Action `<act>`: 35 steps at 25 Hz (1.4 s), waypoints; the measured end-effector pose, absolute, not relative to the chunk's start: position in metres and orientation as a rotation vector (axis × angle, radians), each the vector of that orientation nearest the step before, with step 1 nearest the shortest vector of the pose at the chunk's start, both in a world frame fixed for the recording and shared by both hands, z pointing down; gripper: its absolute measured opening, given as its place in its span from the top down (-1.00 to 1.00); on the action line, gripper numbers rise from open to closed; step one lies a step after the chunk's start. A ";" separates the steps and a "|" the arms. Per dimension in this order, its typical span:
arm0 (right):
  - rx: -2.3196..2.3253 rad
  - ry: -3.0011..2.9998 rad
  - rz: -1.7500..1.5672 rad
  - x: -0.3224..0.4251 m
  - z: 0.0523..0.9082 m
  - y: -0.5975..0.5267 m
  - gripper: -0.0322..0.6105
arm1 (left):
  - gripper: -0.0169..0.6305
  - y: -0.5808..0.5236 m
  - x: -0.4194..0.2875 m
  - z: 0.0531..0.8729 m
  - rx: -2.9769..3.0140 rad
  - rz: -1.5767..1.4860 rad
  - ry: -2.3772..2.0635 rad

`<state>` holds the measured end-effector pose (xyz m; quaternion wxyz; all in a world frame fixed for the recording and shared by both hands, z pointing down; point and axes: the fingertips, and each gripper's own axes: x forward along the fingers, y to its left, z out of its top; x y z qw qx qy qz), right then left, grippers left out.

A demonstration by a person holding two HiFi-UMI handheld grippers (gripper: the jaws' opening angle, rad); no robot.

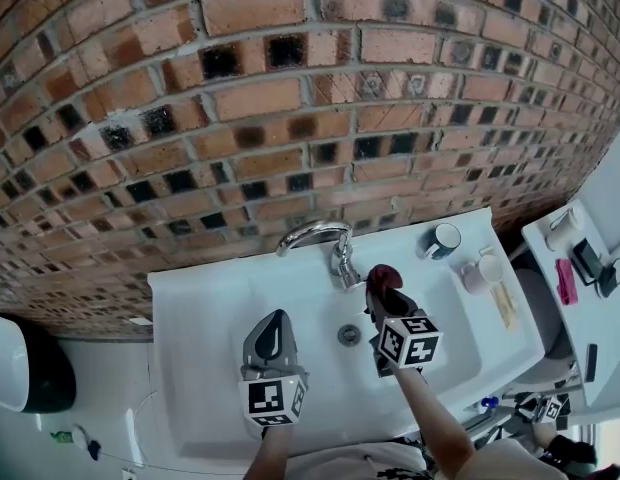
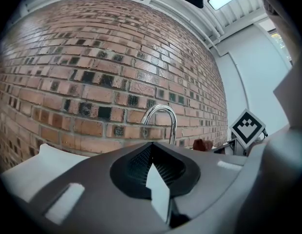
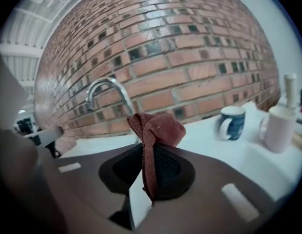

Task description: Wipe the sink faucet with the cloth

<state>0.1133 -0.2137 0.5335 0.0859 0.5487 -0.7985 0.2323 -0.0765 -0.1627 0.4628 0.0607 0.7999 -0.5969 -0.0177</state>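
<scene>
Brick wall (image 1: 290, 98) filled the upper part of the head view, in red-brown courses with dark inset bricks.

White sink (image 1: 205, 298) sat against the wall. Its basin lay below the two grippers.

Left gripper (image 1: 277, 320) was held over the left half of the basin and pointed toward the wall. In the left gripper view its jaws were closed tip to tip with nothing between them.

Right gripper (image 1: 378, 288) was over the basin just right of centre. Its jaws were clamped on the cloth.

Faucet (image 1: 320, 236) was a chrome gooseneck standing at the back edge of the sink. Its spout arched toward the left side.

Cloth (image 1: 383, 275) was dark red. It was pinched along a fold, with a bunched wad standing above the jaw tips and a strip hanging down between the jaws. The wad lay just beside the faucet's base, on its right. No view settled whether the two were touching.

Dark mug (image 1: 445, 239), white inside, stood on the sink deck to the right of the faucet, well apart from the cloth.

Drain (image 1: 349, 335) sat on the basin floor between the two grippers.
</scene>
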 end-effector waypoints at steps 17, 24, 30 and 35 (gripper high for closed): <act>1.576 -2.406 0.962 0.058 0.528 -0.262 0.77 | 0.96 -0.160 -0.092 0.462 2.385 -0.080 -1.848; 1.616 -2.592 0.850 0.050 0.465 -0.273 0.77 | 0.96 -0.159 -0.099 0.457 2.379 -0.100 -1.870; 1.482 -2.757 0.582 -0.004 0.404 -0.261 0.77 | 0.96 -0.158 -0.101 0.455 2.363 -0.124 -1.882; 1.341 -2.752 0.473 -0.044 0.418 -0.244 0.77 | 0.96 -0.157 -0.107 0.452 2.358 -0.139 -1.898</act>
